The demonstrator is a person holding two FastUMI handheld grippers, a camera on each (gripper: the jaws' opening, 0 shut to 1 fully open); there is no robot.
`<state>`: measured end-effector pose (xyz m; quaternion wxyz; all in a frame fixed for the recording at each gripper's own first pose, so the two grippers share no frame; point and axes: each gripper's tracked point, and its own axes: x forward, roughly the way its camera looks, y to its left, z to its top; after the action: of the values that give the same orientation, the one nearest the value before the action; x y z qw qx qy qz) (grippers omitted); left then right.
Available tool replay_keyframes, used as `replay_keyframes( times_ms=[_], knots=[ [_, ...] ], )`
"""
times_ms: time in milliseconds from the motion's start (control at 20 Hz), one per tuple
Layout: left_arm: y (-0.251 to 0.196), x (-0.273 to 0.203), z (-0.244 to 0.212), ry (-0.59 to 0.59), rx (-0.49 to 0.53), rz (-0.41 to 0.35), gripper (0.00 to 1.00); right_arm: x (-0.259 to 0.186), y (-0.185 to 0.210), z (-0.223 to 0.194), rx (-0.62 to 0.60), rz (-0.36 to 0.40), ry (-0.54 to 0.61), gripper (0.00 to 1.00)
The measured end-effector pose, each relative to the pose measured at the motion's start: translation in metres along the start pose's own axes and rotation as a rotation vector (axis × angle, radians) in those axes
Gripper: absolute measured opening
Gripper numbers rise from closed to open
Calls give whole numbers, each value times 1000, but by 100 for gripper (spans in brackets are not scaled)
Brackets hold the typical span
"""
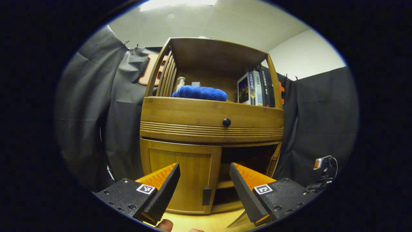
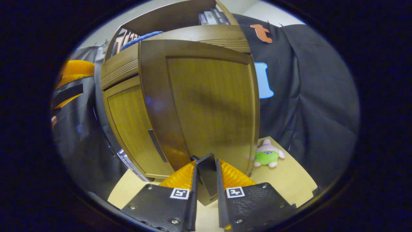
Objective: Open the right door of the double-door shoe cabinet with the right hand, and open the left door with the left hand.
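Black-draped booth, shoe cabinet (image 1: 212, 129) standing on a light wood desk (image 2: 283, 180). Right door (image 2: 206, 103) already swung out, right gripper (image 2: 206, 174) clenched on its dark handle (image 2: 206, 170). Left door (image 1: 183, 177) closed, its handle (image 1: 206, 196) sitting between the spread fingers of the left gripper (image 1: 204, 183), which is released and short of contact. Risk: left gripper closing early and missing the thin handle, or the right slipping off if pulled off-axis. Both grippers low, pointing up at the cabinet.
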<state>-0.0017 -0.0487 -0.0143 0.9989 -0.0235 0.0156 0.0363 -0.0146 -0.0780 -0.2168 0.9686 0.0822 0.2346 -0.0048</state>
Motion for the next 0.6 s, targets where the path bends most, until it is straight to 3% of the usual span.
replay_keyframes(
  times_ms=[50, 200, 250, 400, 600],
  knots=[
    [-5, -1, -1, 2, 1, -1, 96, -5, -5, 0, 7, 2, 1, 27],
    [-19, -4, -4, 11, 4, -6, 92, -20, -22, -1, -6, 11, 7, 27],
    [-24, -3, -5, 13, 2, -11, 95, -24, -28, -1, -11, 7, 7, 27],
    [-37, -6, -7, 17, -1, -20, 92, -35, -45, 3, -39, -9, 5, 27],
    [-51, -6, -12, 25, -2, -24, 96, -46, -68, 5, -46, -37, -1, 27]
  ],
)
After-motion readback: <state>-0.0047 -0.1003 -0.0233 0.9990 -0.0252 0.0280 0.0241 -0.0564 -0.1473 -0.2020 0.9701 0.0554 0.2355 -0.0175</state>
